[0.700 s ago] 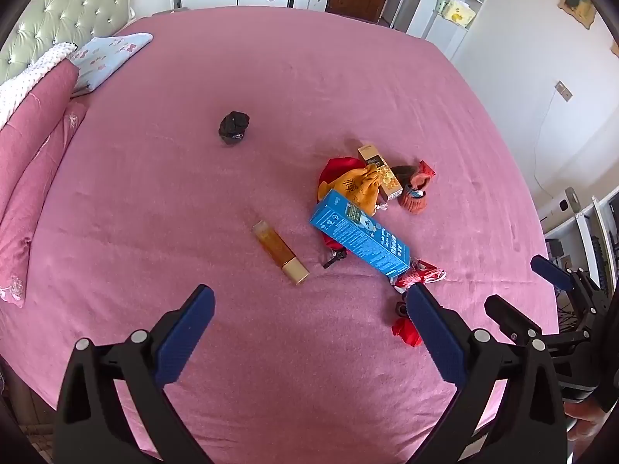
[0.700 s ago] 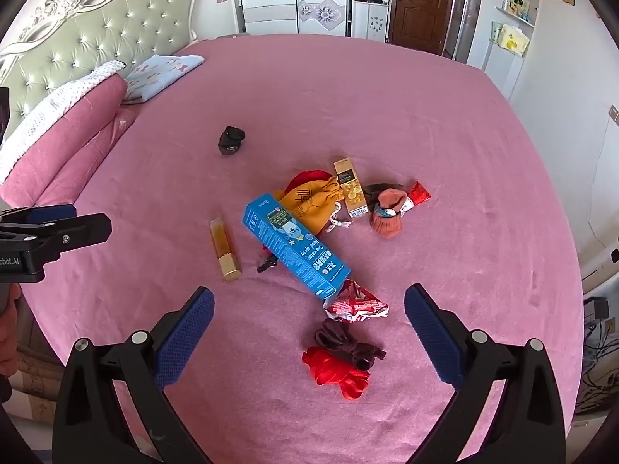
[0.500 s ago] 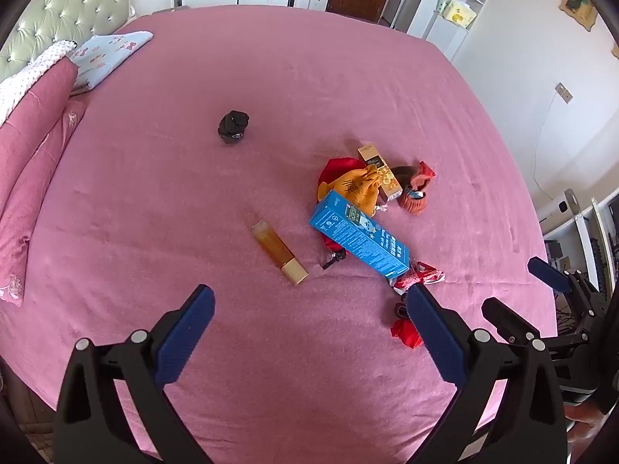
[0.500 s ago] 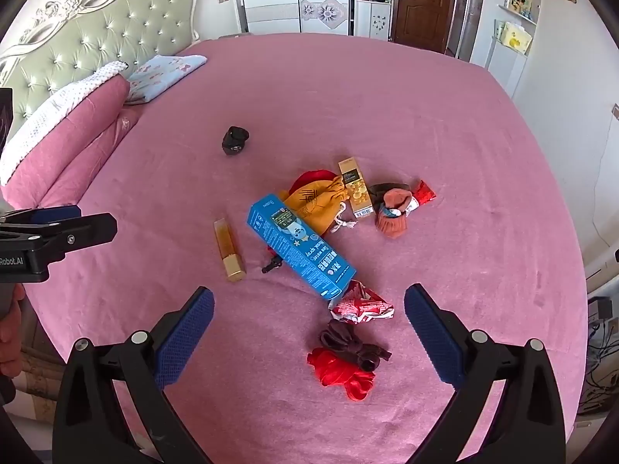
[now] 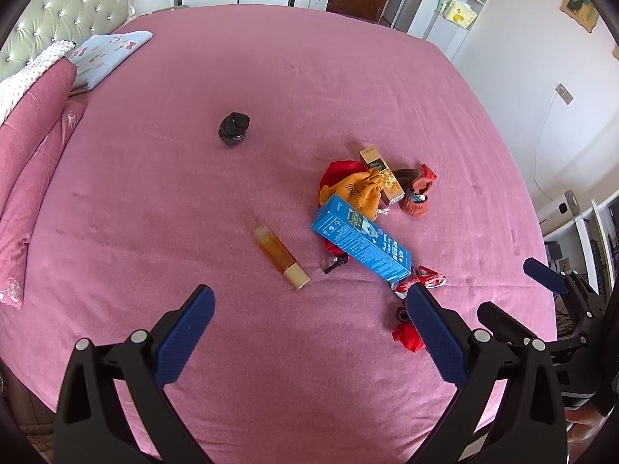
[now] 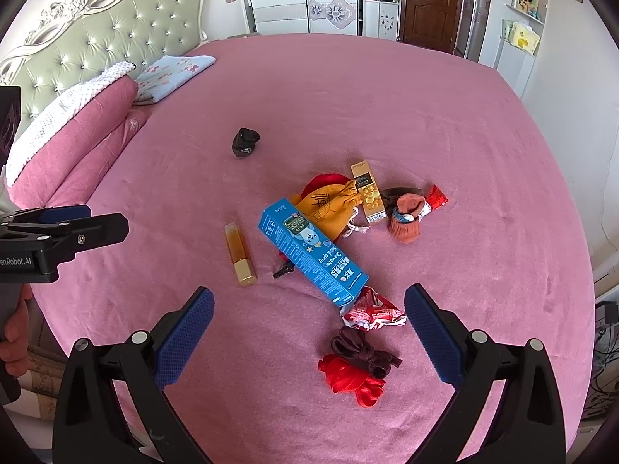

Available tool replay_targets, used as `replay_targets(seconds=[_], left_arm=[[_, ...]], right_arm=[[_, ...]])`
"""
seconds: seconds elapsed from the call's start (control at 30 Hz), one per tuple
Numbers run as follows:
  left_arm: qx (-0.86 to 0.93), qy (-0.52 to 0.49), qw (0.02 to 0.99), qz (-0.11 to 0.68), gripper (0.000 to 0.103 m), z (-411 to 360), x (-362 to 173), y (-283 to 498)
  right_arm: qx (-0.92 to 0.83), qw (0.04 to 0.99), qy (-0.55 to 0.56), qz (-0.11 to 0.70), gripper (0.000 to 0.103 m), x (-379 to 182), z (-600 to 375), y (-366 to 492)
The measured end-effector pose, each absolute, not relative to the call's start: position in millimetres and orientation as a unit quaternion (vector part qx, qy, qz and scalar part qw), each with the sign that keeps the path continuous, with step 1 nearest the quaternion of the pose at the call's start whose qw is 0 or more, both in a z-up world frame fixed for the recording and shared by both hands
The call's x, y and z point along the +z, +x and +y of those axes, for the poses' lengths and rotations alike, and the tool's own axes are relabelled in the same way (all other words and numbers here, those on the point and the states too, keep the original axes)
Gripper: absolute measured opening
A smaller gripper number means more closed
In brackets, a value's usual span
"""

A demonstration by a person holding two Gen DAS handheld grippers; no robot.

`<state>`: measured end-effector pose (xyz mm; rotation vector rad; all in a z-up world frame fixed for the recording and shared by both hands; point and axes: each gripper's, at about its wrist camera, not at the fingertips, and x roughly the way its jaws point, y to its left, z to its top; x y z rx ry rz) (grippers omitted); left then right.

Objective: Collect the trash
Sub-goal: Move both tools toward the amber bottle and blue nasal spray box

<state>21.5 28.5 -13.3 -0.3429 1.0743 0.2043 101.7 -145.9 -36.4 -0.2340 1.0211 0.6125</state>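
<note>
Pink bedspread (image 6: 387, 96), junk pile mid-frame

Both grippers wide, empty (nothing grabbed yet). Right gripper (image 6: 308, 324) is nearer: crumpled red wrapper (image 6: 373, 309) lies just ahead, right of centre; left gripper (image 5: 309, 321) further.

A pink bed (image 6: 387, 89) carries a blue box (image 6: 311, 253), an amber bottle (image 6: 240, 253) and a red wrapper (image 6: 373, 311) at frame centre.

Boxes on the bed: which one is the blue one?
The long blue box lying across the middle of the pile. The small L'Oreal box behind it is gold and black, not blue.
</note>
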Motion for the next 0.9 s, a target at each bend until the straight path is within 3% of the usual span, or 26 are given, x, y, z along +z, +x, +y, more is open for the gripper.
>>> replay_targets(seconds=[0.9], left_arm=[[0.093,-0.172,0.829,0.524,0.099,32.1,-29.0,43.9]], right_arm=[[0.280,0.810,-0.135,0.497,0.095,-51.9,-138.7,120.8]])
